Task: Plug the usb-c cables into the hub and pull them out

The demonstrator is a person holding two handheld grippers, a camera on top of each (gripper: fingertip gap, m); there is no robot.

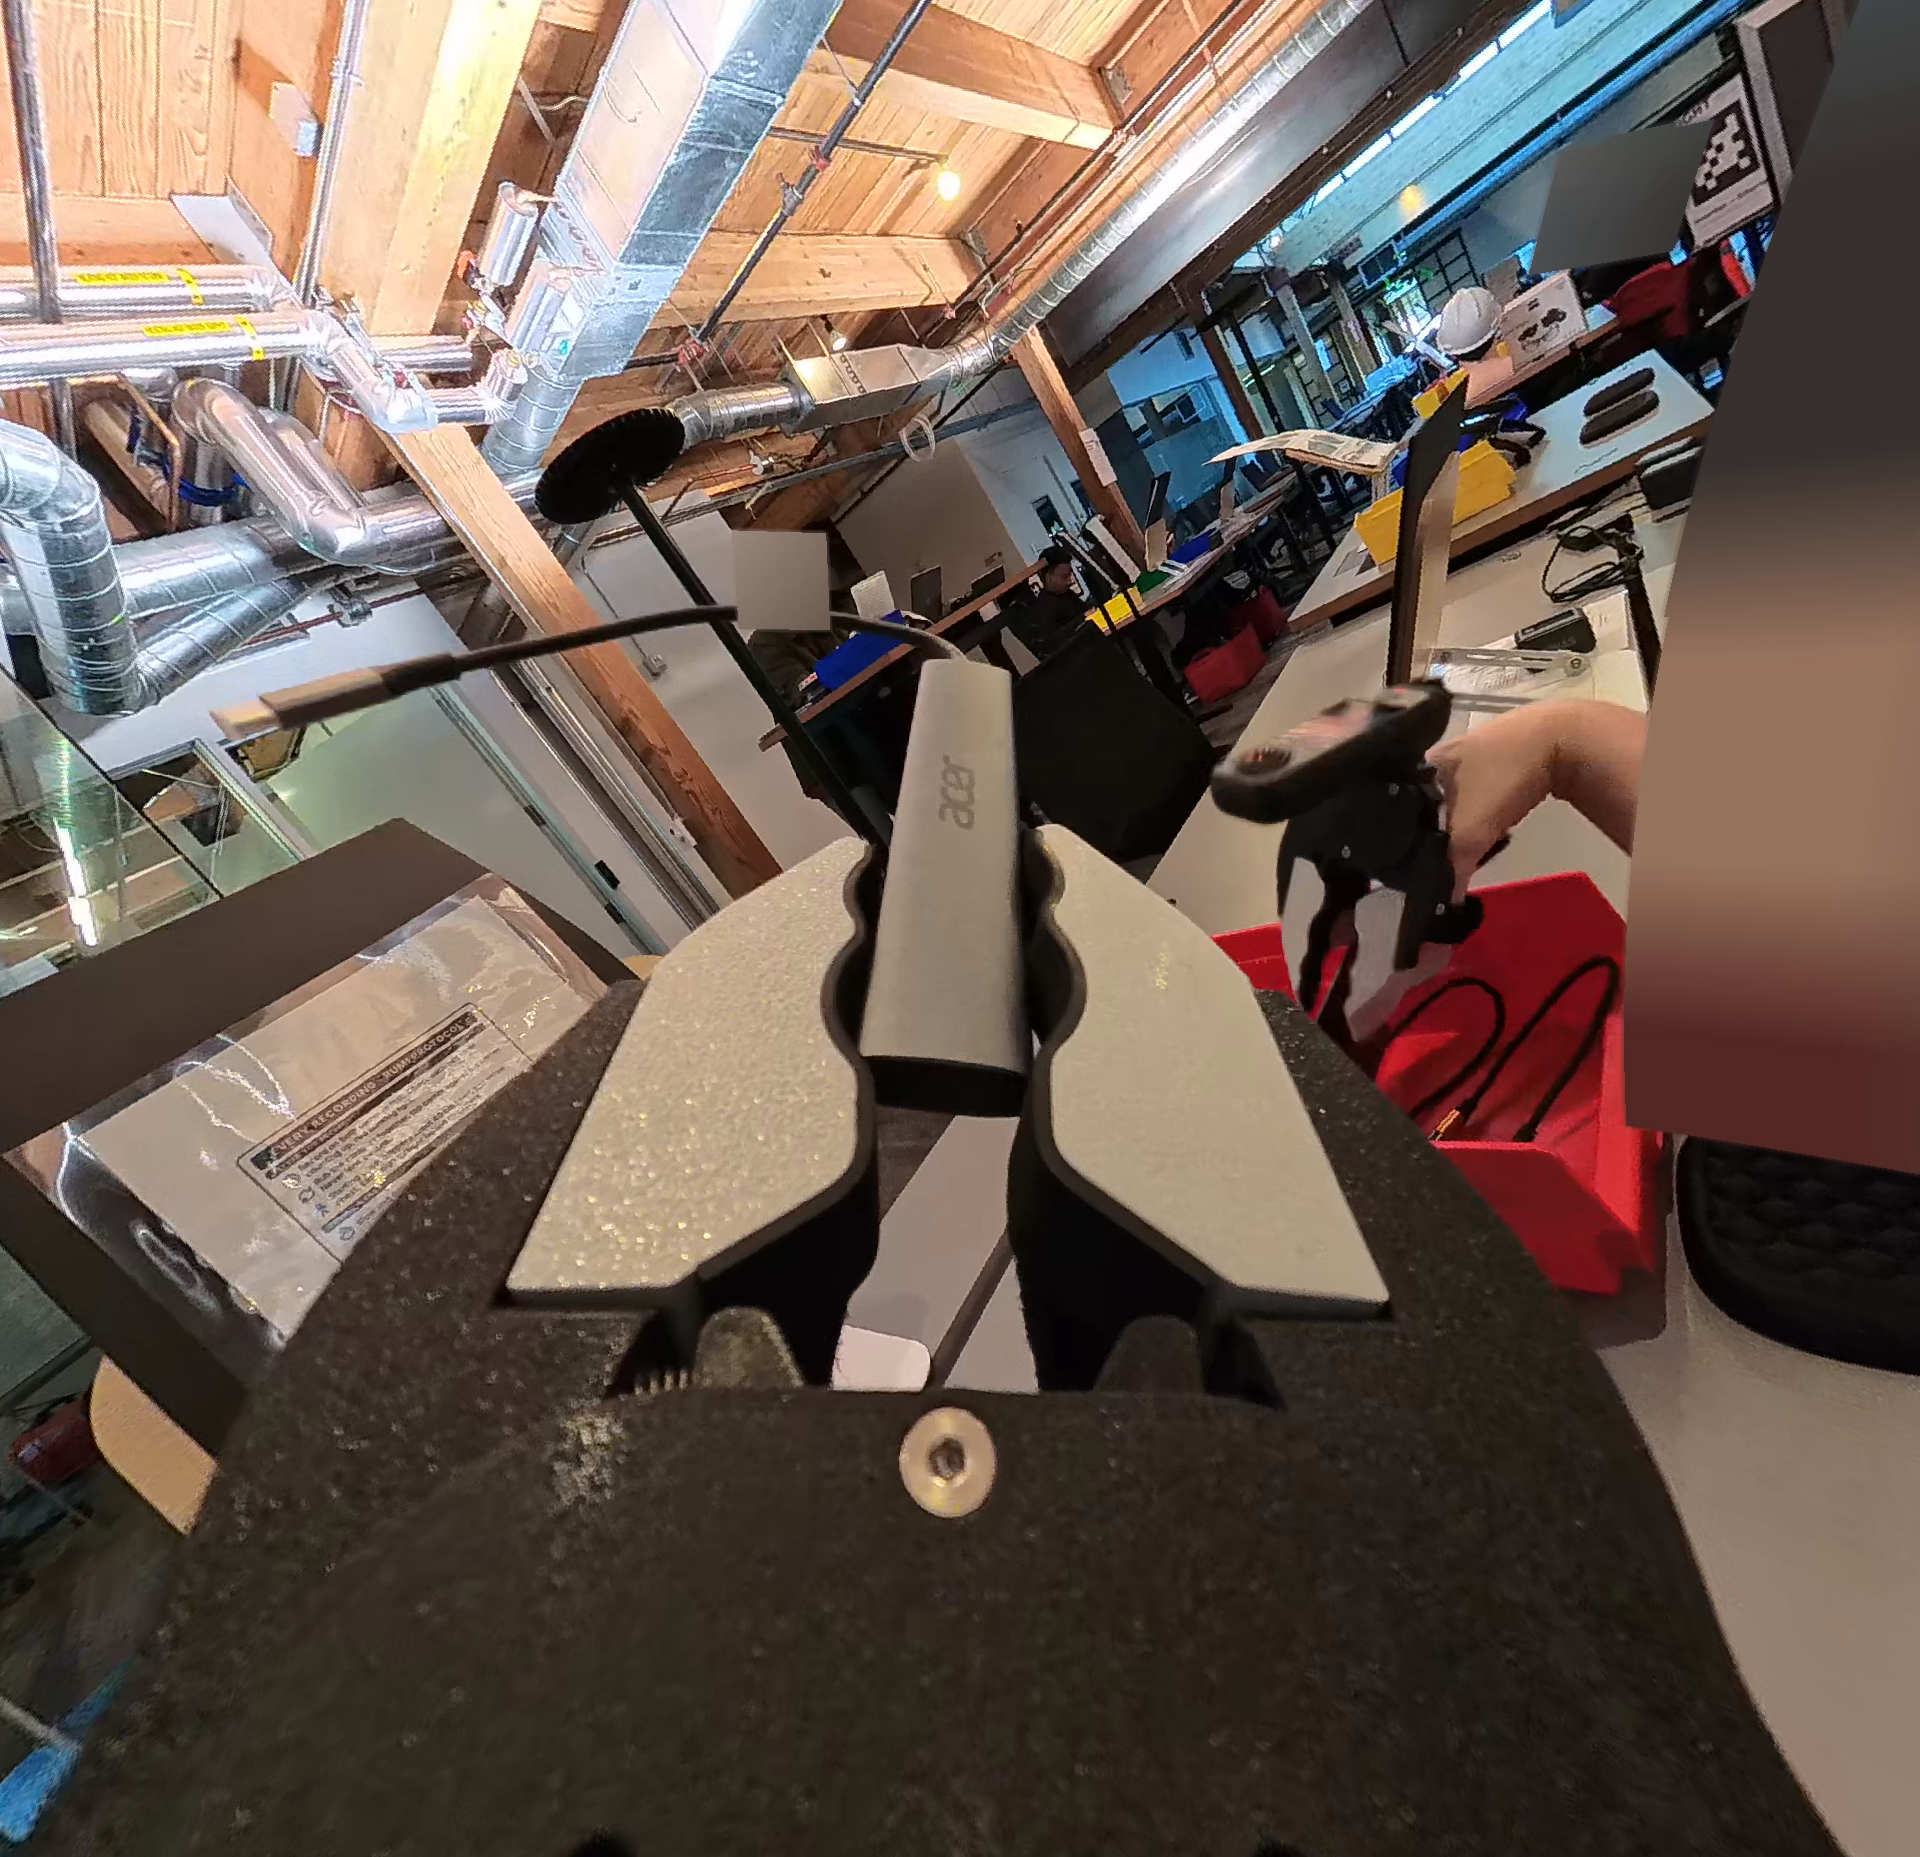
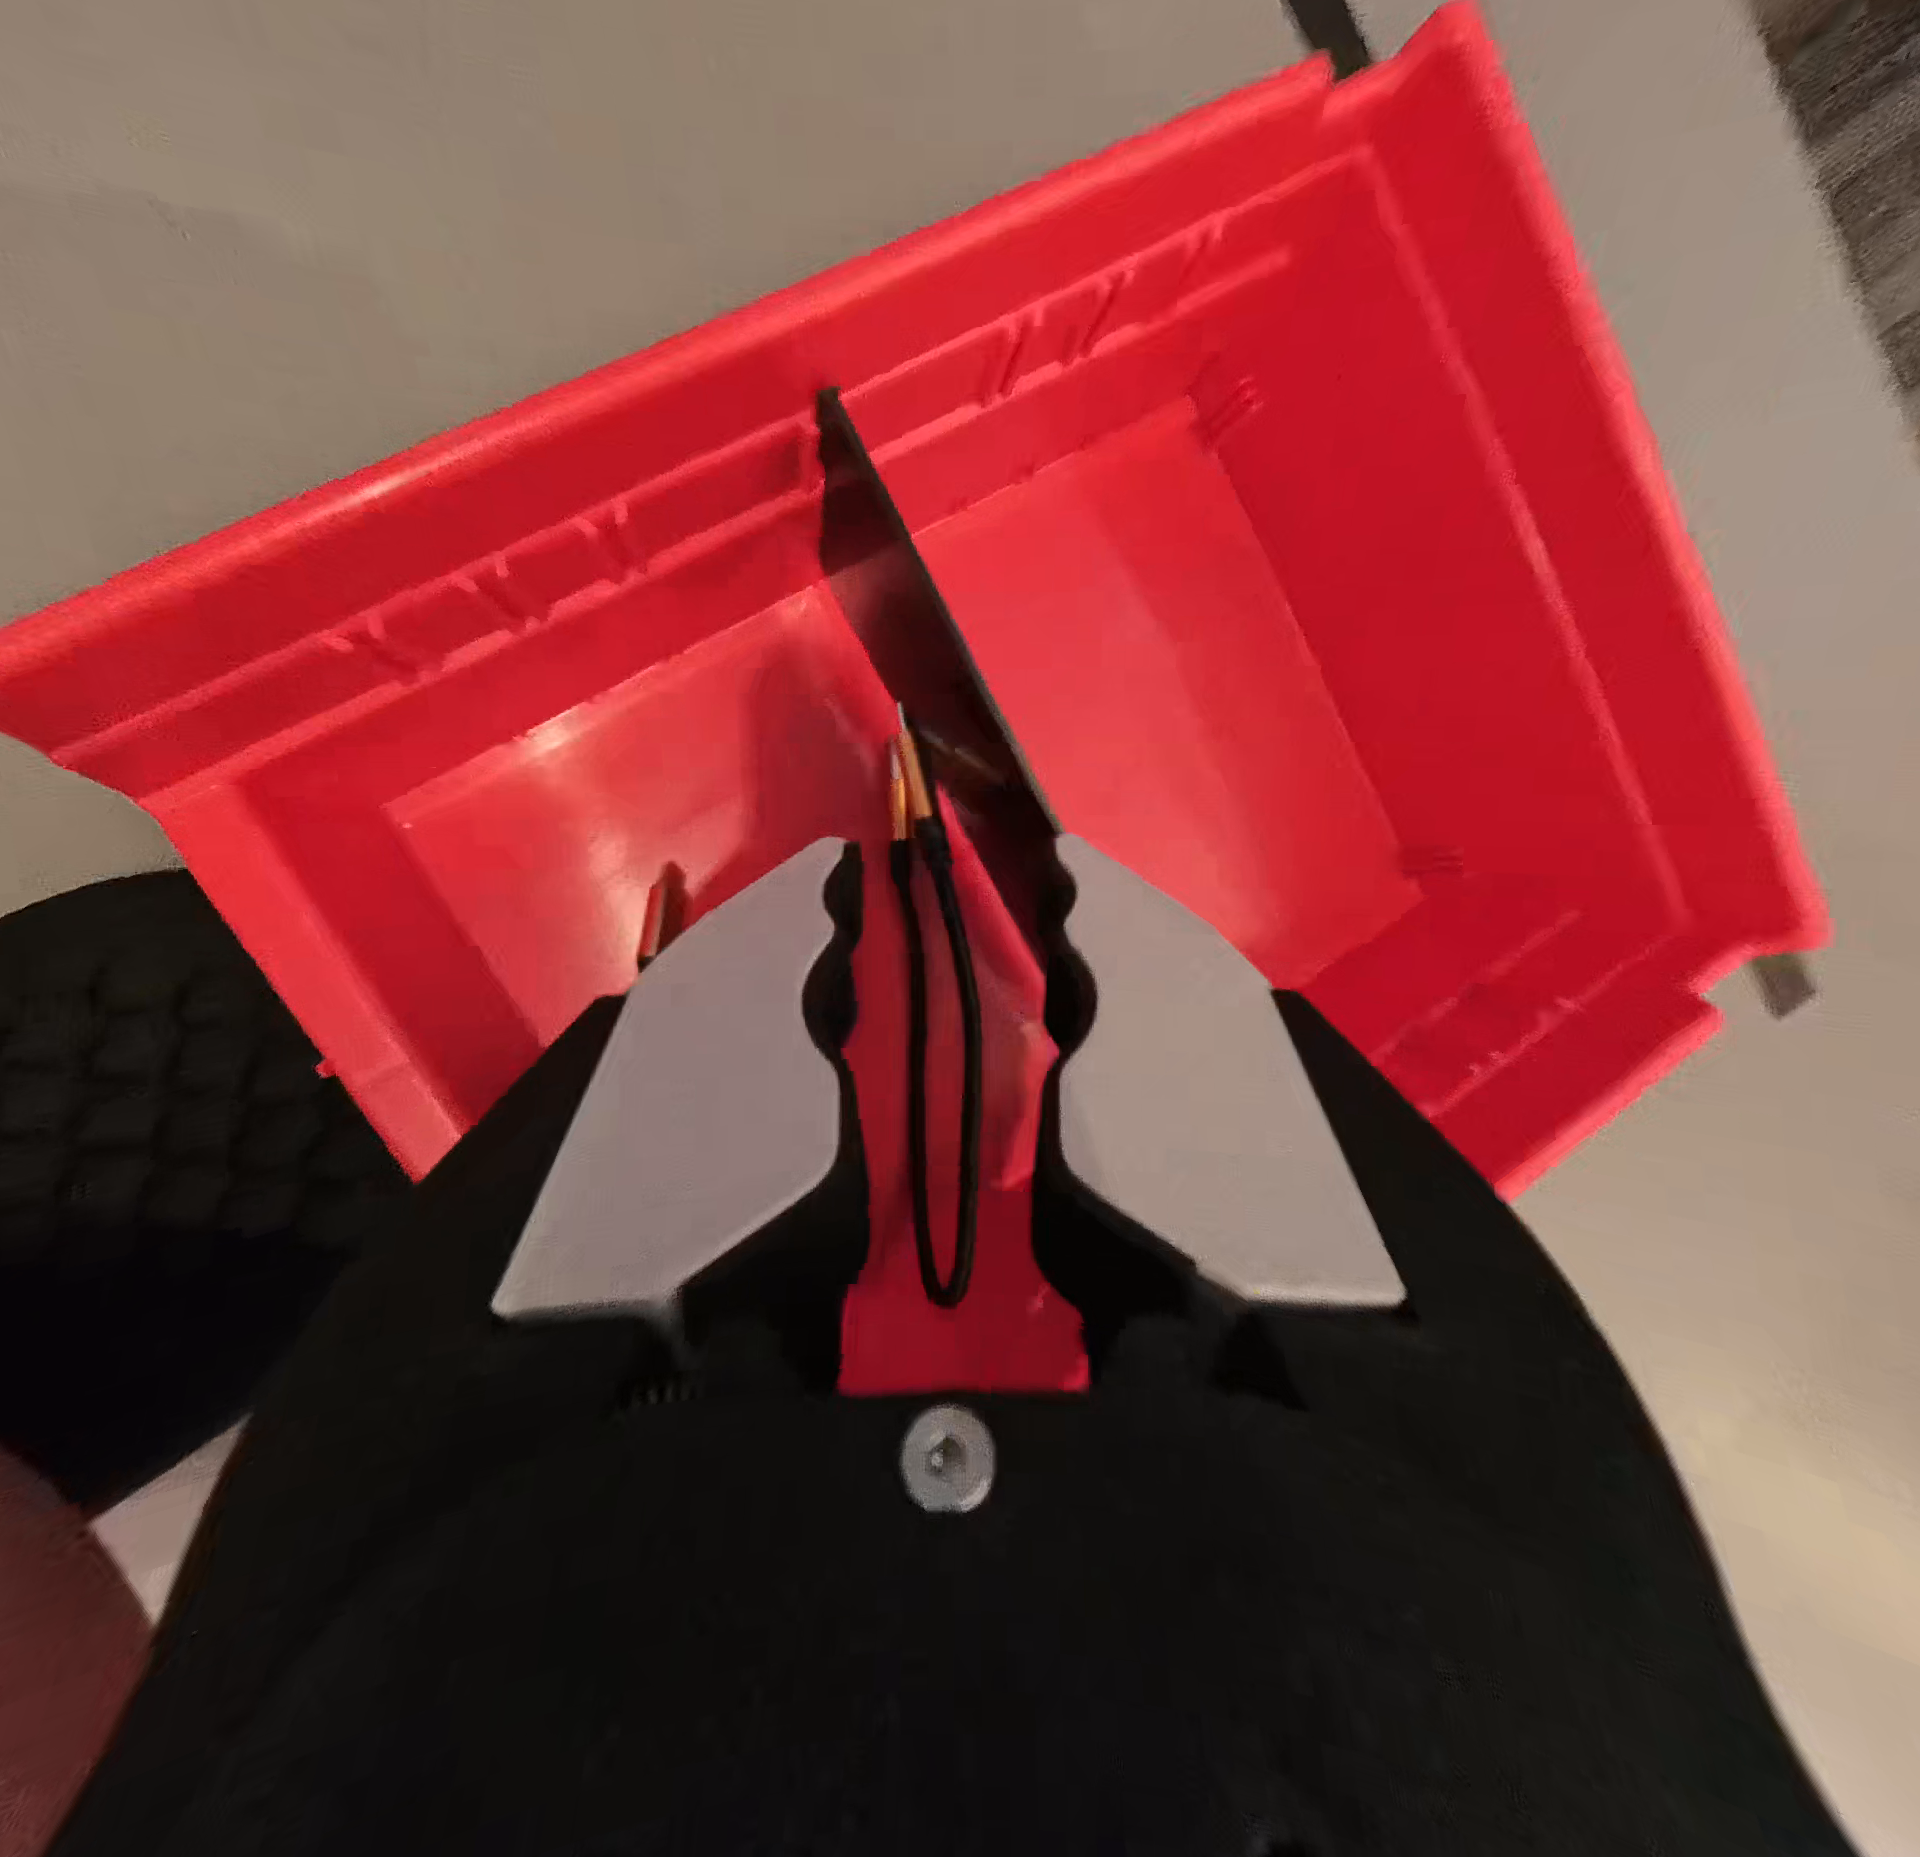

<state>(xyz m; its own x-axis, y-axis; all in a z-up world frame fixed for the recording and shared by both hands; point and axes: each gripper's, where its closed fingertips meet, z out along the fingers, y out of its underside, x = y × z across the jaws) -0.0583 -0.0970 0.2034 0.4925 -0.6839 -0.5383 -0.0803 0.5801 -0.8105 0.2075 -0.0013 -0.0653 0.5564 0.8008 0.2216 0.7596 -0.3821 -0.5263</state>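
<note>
My left gripper (image 1: 951, 846) is shut on a grey hub (image 1: 951, 934) and holds it raised, pointing up and away. The hub's own black cable (image 1: 561, 638) arcs off to the left and ends in a free plug (image 1: 301, 708). My right gripper (image 2: 954, 857) is open and empty, pointing down into a red bin (image 2: 1507, 581). A short black usb-c cable (image 2: 961, 1059) with orange plugs (image 2: 909, 784) lies in the bin, seen between the fingers. The right gripper also shows in the left wrist view (image 1: 1371, 960), held by a hand over the red bin (image 1: 1538, 1236).
A black divider (image 2: 914, 633) splits the bin. Another orange plug (image 2: 660, 914) lies in the bin's left half. A black textured mat (image 2: 156, 1080) sits beside the bin on the white table (image 2: 312, 249). A plastic-covered sheet (image 1: 312, 1111) stands to the left. The gap from one gripper's tips to the other's is roughly 40 cm.
</note>
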